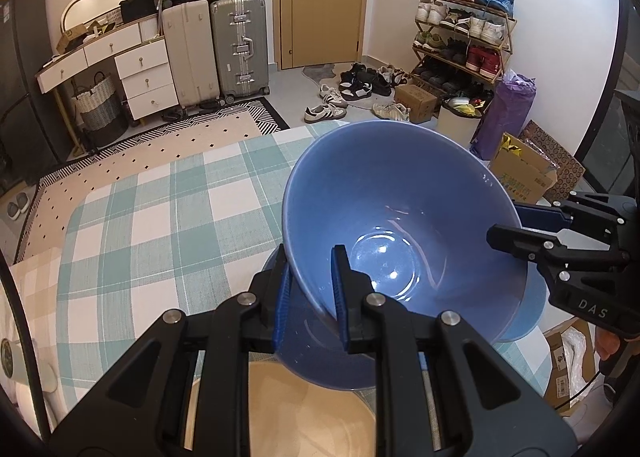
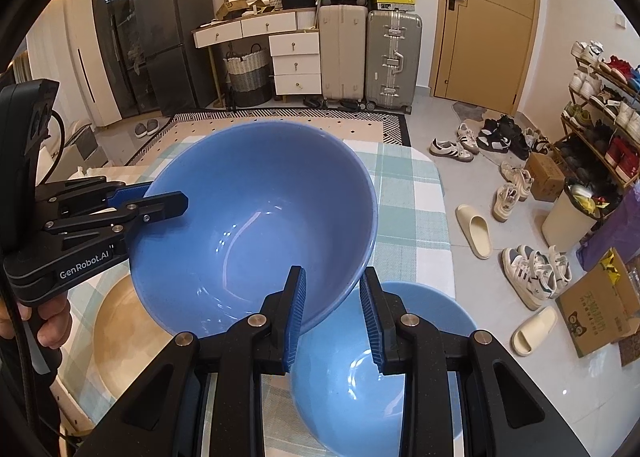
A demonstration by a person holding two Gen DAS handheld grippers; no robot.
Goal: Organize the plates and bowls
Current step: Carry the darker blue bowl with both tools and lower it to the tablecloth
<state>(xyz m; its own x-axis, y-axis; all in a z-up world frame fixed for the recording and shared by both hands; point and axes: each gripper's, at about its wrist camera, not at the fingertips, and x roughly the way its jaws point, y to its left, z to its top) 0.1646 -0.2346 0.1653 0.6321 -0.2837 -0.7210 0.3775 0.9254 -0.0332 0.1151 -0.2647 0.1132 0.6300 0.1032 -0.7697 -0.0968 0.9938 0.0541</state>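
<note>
A large blue bowl (image 1: 380,193) (image 2: 260,193) hangs tilted above the table, carried by both grippers. My left gripper (image 1: 310,297) is shut on its near rim, one finger inside and one outside. It appears at the left of the right wrist view as the left gripper (image 2: 160,205). My right gripper (image 2: 334,317) is shut on the opposite rim and shows as the right gripper (image 1: 516,229) at the bowl's right side. Under the big bowl sits a lighter blue bowl (image 2: 360,385) (image 1: 528,313). Beside it lies a beige plate (image 1: 304,421) (image 2: 116,321).
The table wears a green and white checked cloth (image 1: 160,217) (image 2: 408,193); its far and right edges are close. On the floor beyond lie shoes (image 2: 520,193), slippers (image 2: 476,229) and cartons (image 2: 596,309). Suitcases (image 1: 240,49) and a dresser stand by the far wall.
</note>
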